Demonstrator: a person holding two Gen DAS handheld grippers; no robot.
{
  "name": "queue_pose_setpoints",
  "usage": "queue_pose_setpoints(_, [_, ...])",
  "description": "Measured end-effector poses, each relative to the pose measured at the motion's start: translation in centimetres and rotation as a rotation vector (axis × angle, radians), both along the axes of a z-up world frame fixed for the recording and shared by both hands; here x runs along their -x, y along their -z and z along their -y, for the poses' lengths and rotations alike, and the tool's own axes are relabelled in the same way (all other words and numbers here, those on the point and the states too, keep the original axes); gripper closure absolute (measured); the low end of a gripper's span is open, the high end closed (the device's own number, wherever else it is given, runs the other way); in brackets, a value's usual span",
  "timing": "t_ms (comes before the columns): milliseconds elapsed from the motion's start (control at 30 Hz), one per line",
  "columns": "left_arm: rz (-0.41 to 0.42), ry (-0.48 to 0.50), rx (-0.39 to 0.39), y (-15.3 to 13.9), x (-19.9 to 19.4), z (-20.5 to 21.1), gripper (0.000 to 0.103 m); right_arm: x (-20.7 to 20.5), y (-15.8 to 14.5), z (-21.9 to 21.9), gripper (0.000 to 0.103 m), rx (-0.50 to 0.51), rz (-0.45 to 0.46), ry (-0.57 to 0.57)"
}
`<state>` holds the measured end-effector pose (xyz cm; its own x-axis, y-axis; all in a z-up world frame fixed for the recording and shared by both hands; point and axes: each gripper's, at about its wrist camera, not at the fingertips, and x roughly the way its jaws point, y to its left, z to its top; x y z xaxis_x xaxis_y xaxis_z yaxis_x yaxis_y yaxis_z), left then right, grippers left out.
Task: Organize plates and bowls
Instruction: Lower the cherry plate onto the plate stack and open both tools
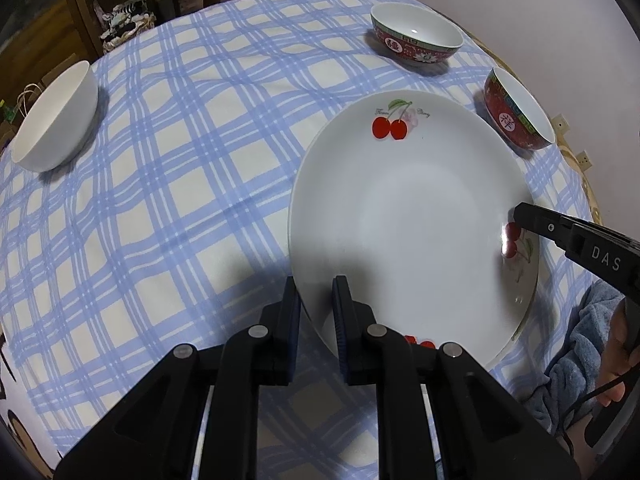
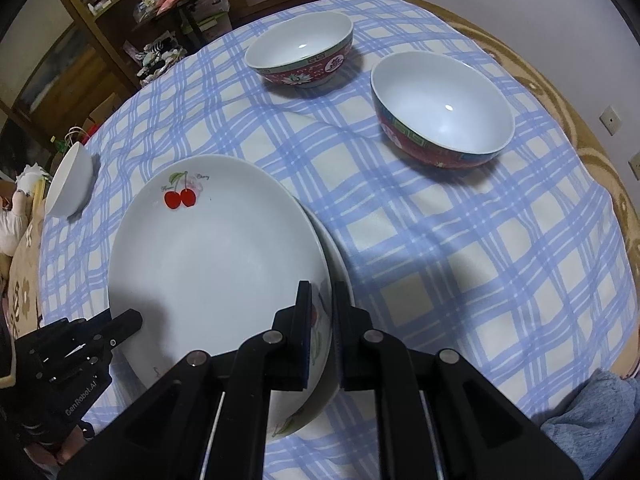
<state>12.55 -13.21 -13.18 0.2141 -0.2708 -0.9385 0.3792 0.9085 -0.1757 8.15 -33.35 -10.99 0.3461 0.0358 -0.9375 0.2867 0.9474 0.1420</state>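
A white plate (image 1: 408, 216) (image 2: 216, 256) with red cherry prints is held over the blue-checked tablecloth (image 1: 180, 184). My left gripper (image 1: 316, 284) is shut on its near-left rim, one finger above and one below. My right gripper (image 2: 323, 286) is shut on the opposite rim, over a cherry print. The rim of a second white plate (image 2: 342, 264) shows just beneath the held one. In the left wrist view a finger (image 1: 536, 220) of the right gripper rests on the plate's right edge. The left gripper's fingers (image 2: 128, 322) appear at the plate's left edge in the right wrist view.
Two red patterned bowls (image 2: 300, 48) (image 2: 440, 108) stand upright at the far right of the table. A plain white bowl (image 1: 56, 120) (image 2: 70, 184) sits near the left edge. A blue fleece sleeve (image 1: 580, 340) lies at the near right. Cluttered wooden shelves (image 2: 120, 20) stand beyond the table.
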Motion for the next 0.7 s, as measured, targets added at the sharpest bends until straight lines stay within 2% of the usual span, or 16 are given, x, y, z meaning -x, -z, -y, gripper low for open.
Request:
queue_pose_setpoints(533, [0.009,0.023,-0.023,0.07,-0.18,0.28,0.087,0.17,-0.34,-0.48,0.091,0.047,-0.020,-0.045])
queue_pose_setpoints(700, [0.054,0.038,-0.040,-0.43,0.01,0.28,0.087,0.21,-0.46,-0.48,0.091,0.039,-0.021,-0.042])
